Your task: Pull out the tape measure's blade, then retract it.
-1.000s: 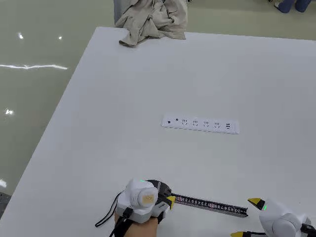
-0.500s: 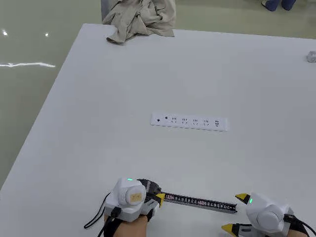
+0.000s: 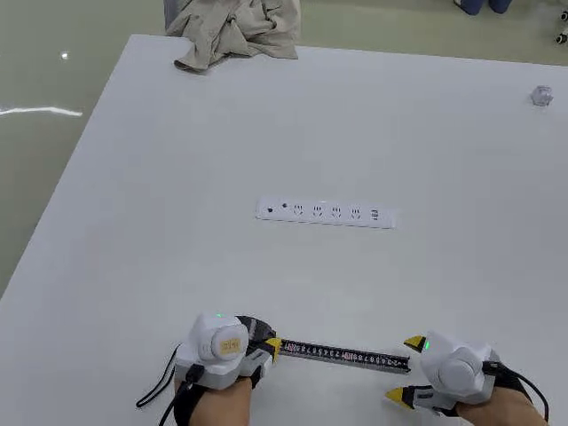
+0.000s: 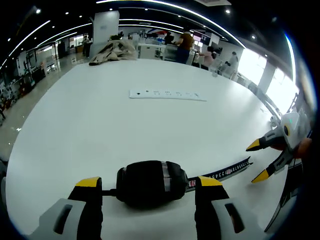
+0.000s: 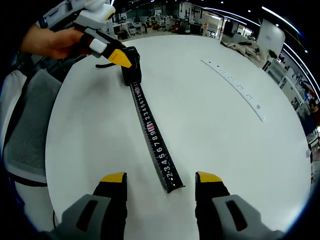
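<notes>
White table (image 3: 355, 133) carries the tape measure at my near edge. Its black case (image 5: 131, 62) sits between the jaws of my left gripper (image 4: 149, 181), though I cannot tell whether they pinch it or merely flank it. The blade (image 5: 152, 137) lies flat toward my right gripper (image 5: 160, 177), whose jaws stand apart around the tip, gripping nothing. With its tip unheld, that blade may snap back fast and whip, or drag a loose case askew.

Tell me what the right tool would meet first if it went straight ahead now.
Probably the blade, whose free end lies between its open jaws; farther on, the tape measure case.
</notes>
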The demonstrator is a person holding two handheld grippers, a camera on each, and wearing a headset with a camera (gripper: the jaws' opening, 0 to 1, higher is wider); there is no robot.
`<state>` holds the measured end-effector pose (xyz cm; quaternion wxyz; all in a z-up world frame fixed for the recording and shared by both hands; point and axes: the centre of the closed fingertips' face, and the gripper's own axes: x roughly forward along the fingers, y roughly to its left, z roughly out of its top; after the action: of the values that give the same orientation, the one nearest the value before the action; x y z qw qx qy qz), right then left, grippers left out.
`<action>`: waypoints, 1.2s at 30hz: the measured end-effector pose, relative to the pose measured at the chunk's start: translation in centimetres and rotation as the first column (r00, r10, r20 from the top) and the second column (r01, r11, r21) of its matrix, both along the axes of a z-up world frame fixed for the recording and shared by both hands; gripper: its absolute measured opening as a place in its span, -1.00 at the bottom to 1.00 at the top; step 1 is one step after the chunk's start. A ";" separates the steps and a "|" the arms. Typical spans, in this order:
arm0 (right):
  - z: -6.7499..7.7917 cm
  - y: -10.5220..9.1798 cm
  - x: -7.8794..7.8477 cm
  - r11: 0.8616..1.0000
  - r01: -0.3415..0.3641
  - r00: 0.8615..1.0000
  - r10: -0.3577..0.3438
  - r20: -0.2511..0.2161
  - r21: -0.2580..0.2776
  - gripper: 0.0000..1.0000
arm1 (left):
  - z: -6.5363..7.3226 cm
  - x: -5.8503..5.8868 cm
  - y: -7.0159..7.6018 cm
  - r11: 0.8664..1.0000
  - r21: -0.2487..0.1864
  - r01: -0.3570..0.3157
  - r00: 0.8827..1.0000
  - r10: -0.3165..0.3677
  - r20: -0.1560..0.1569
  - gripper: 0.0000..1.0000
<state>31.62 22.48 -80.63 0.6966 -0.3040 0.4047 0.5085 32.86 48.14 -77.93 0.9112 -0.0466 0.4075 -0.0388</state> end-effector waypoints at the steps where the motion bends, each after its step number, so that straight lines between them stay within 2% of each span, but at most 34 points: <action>1: 0.0 0.0 0.0 1.000 -0.003 1.000 0.003 0.000 -0.002 0.12 | 0.0 0.0 -0.1 1.000 -0.001 -0.001 1.000 0.001 0.001 0.46; 12: -0.2 -0.4 0.5 0.999 -0.044 0.999 0.043 -0.021 -0.012 -0.02 | -0.2 0.2 -0.1 1.000 0.002 -0.009 1.000 0.009 0.007 0.38; 17: -0.6 -0.6 0.2 0.994 -0.099 0.995 0.098 -0.036 -0.039 -0.12 | -0.2 0.4 0.0 1.000 0.003 -0.013 1.000 0.013 0.008 0.35; 24: -1.1 -0.7 0.3 0.989 -0.135 0.990 0.132 -0.056 -0.056 -0.21 | -0.3 0.3 0.0 1.000 0.006 -0.017 1.000 0.017 0.006 0.29; 36: -2.0 -1.1 0.4 0.985 -0.158 0.985 0.151 -0.087 -0.072 -0.32 | -0.5 0.3 0.0 1.000 0.003 -0.019 1.000 0.019 0.001 0.29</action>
<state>32.02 21.34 -82.64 0.6256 -0.3409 0.4274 0.5566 33.17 48.16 -78.46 0.9119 -0.0493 0.4065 -0.0296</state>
